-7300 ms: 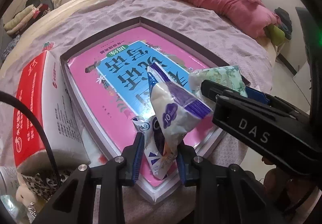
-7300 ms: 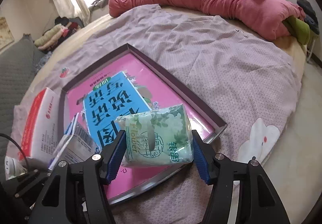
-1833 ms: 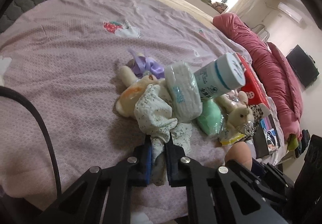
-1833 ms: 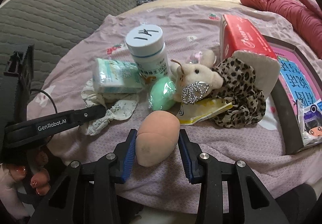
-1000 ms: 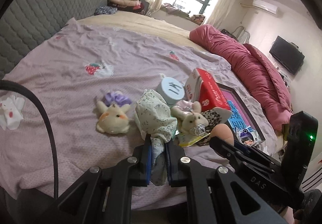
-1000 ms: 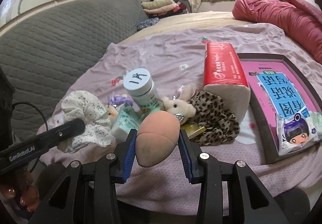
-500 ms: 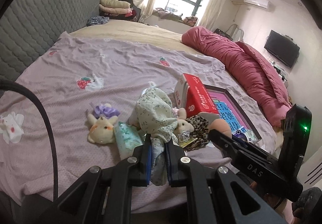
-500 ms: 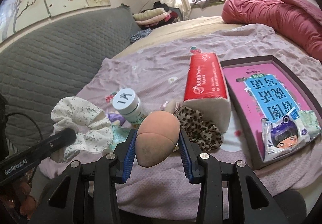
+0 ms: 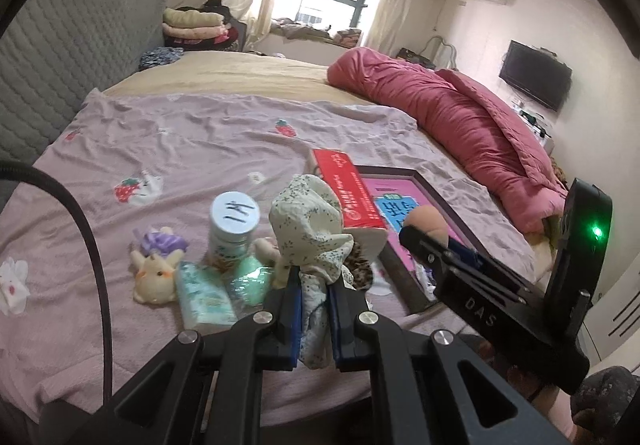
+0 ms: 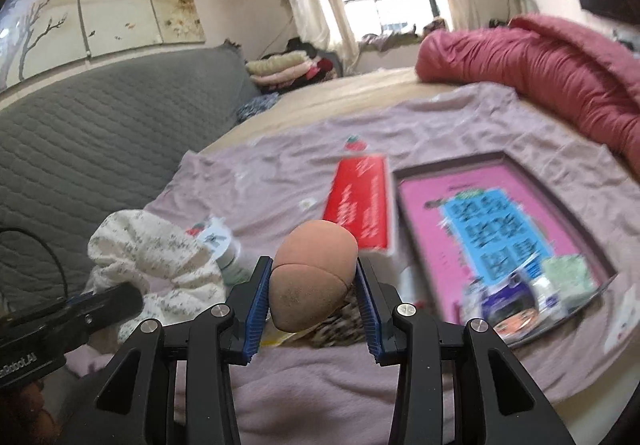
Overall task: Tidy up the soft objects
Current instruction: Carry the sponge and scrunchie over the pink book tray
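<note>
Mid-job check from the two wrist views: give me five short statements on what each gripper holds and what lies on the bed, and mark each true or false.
1. The left gripper is shut on the floral cloth. True.
2. The right gripper has nothing between its fingers. False: it holds the peach sponge.
3. The red tissue pack lies inside the tray. False: it lies on the bedsheet beside the tray.
4. The white jar stands upright on the bedsheet. True.
5. The tray is bare inside. False: two small packets lie at its near end.
</note>
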`<state>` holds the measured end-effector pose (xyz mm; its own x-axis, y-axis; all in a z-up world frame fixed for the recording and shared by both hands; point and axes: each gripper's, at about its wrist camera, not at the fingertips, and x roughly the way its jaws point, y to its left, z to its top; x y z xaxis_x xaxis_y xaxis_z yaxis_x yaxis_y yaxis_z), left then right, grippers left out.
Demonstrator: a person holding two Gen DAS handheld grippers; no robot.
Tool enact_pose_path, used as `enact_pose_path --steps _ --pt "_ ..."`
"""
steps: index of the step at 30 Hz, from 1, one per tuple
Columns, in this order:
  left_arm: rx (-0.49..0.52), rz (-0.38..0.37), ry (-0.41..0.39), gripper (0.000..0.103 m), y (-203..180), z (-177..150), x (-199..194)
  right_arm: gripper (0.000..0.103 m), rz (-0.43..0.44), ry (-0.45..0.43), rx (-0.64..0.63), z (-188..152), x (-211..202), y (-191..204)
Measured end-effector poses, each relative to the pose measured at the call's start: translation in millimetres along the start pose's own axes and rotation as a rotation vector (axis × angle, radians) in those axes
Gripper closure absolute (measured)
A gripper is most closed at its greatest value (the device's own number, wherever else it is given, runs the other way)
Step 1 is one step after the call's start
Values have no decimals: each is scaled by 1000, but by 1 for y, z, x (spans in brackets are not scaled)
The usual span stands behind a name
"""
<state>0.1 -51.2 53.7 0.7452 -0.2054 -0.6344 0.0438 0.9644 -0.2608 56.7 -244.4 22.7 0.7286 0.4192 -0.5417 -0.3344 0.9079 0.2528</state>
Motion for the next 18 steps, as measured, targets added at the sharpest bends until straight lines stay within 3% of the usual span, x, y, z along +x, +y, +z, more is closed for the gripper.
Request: enact_pose_path --steps 18 --pt "124 -100 3 92 -81 20 31 62 -236 -121 185 17 -26 -104"
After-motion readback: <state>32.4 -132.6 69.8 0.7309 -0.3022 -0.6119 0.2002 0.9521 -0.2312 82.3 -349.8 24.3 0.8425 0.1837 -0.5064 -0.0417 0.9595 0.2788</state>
